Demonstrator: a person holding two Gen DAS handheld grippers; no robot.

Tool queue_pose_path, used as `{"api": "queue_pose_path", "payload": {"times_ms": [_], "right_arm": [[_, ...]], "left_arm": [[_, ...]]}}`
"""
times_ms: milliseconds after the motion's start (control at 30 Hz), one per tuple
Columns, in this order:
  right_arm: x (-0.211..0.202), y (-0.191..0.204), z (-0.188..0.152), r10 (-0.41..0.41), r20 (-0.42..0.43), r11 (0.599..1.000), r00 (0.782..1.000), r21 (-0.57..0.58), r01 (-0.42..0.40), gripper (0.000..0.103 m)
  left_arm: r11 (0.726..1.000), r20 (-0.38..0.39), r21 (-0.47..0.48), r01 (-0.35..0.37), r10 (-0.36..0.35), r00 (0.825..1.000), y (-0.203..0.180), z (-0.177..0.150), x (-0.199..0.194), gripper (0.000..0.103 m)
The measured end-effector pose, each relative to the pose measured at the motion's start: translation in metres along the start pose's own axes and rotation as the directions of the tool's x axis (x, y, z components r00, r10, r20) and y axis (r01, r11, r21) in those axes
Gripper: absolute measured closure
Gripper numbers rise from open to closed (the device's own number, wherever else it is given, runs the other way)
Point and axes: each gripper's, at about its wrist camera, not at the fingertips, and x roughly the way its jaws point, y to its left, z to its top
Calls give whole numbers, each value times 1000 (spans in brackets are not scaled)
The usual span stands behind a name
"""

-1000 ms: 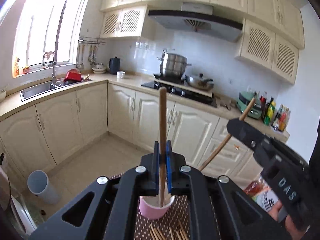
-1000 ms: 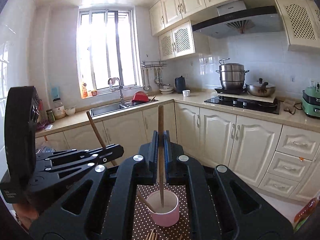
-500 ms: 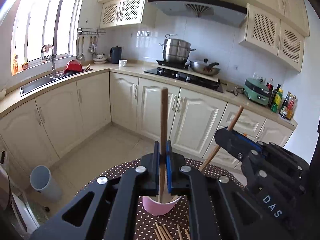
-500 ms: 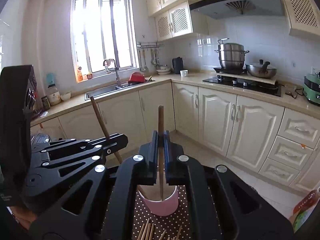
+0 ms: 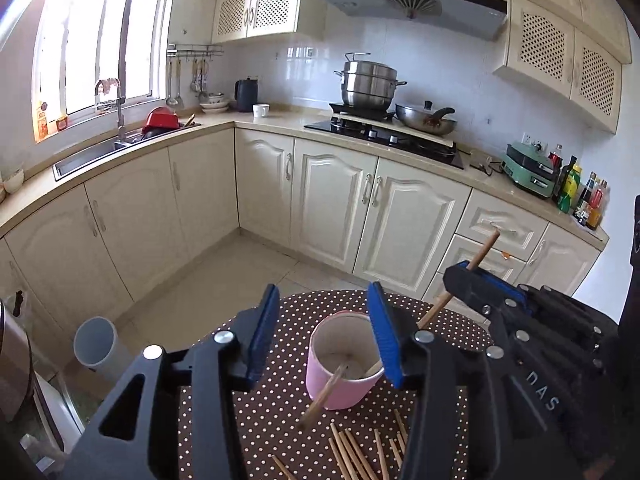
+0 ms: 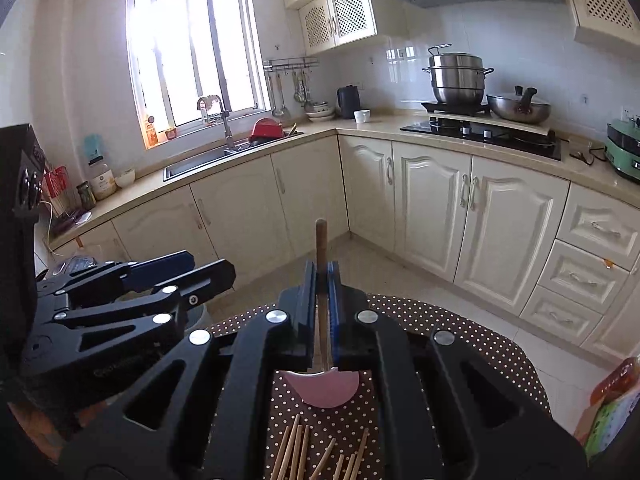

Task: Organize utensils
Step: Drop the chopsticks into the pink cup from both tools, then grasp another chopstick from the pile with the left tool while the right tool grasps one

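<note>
Home kitchen, cream cabinets [image 5: 332, 196], sink [image 5: 92, 152], hob [image 5: 384, 138], range hood [image 5: 404, 0]

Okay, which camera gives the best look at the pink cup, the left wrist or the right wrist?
The left wrist view. There the pink cup shows almost whole between the open left gripper fingers, with its rim, inside and a chopstick leaning out. In the right wrist view the right gripper hides all but the cup's lower edge.

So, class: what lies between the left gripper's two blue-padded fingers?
In the left wrist view, the left gripper is open around the pink cup; a wooden chopstick leans inside it.
</note>
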Motion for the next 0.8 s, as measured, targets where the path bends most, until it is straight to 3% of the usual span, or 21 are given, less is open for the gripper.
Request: {"api": "queue_pose_path", "payload": {"times_ms": [233, 333, 400, 567, 800], "right_arm": [[-11, 8, -3, -6, -7, 1000, 1000, -3, 6, 95], [-20, 9, -4, -14, 1, 1000, 1000, -2, 14, 85], [-27, 9, -5, -14, 5, 1000, 1000, 6, 14, 72], [-45, 12, -15, -15, 11, 1000, 1000, 4, 15, 59], [-59, 12, -48, -17, -35, 1000, 999, -3, 17, 59]], "left_arm": [[1000, 18, -25, -9, 9, 1000, 10, -7, -23, 44], [999, 22, -25, -20, 21, 1000, 14, -12, -34, 43], [999, 24, -31, -26, 26, 999, 17, -18, -42, 42], [998, 17, -47, -38, 39, 999, 24, -35, -58, 41], [996, -62, -69, -58, 53, 997, 35, -77, -63, 41]]}}
